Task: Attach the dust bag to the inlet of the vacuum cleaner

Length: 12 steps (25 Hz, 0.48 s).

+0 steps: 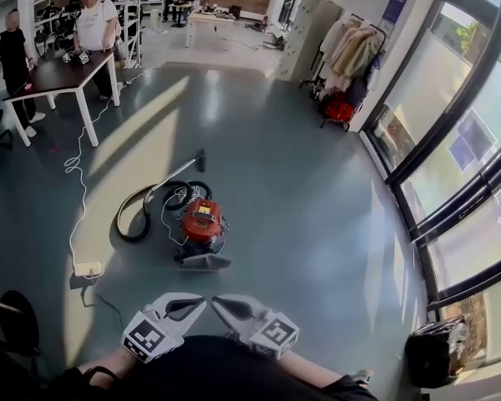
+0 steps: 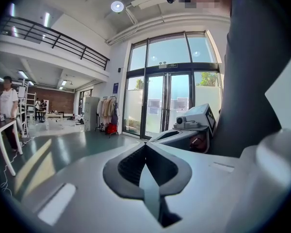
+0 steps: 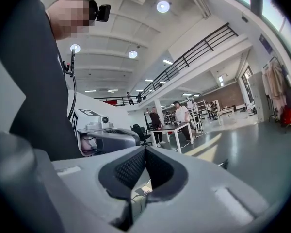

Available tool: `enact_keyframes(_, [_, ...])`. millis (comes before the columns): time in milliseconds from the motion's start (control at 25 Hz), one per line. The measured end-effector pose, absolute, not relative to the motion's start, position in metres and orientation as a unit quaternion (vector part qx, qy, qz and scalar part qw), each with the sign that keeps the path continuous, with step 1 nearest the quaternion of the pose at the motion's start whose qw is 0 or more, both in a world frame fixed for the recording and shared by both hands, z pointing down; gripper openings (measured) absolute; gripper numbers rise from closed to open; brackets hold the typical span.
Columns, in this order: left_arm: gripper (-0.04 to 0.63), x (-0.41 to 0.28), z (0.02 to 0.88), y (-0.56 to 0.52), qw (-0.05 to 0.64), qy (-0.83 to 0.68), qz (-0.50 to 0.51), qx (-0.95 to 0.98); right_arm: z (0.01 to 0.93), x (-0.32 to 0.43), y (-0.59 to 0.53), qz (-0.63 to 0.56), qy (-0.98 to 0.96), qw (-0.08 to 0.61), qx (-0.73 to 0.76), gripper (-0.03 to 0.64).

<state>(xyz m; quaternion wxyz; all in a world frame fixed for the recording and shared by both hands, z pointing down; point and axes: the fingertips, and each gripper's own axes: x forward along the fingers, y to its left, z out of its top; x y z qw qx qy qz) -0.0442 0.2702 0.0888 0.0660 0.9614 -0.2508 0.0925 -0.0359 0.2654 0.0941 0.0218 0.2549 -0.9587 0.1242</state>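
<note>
The red vacuum cleaner [image 1: 202,222] stands on the grey floor a few steps ahead, its black hose [image 1: 139,215] curled to its left. A grey flat part [image 1: 204,261] lies against its near side; what it is cannot be told. No dust bag is recognisable in any view. My left gripper [image 1: 201,300] and right gripper [image 1: 216,301] are held close to my body, tips almost meeting, both shut and empty. In the left gripper view the shut jaws point at the right gripper [image 2: 194,123]. The right gripper view shows the left gripper [image 3: 104,132] beyond its shut jaws.
A white power strip [image 1: 88,268] with its cable lies left of the vacuum. Two people stand at a dark table [image 1: 58,73] far left. A black bag [image 1: 434,353] sits by the windows at right, with a clothes rack [image 1: 355,53] further back.
</note>
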Motion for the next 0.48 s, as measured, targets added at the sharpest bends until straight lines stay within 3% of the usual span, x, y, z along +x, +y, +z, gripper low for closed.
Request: enact_keyframes(480, [0.015,-0.039,0.090,0.268,0.072,-0.257,0.093,0.959,0.099,-0.023,0.263,0.125,-0.955,0.023,0.267,-0.008])
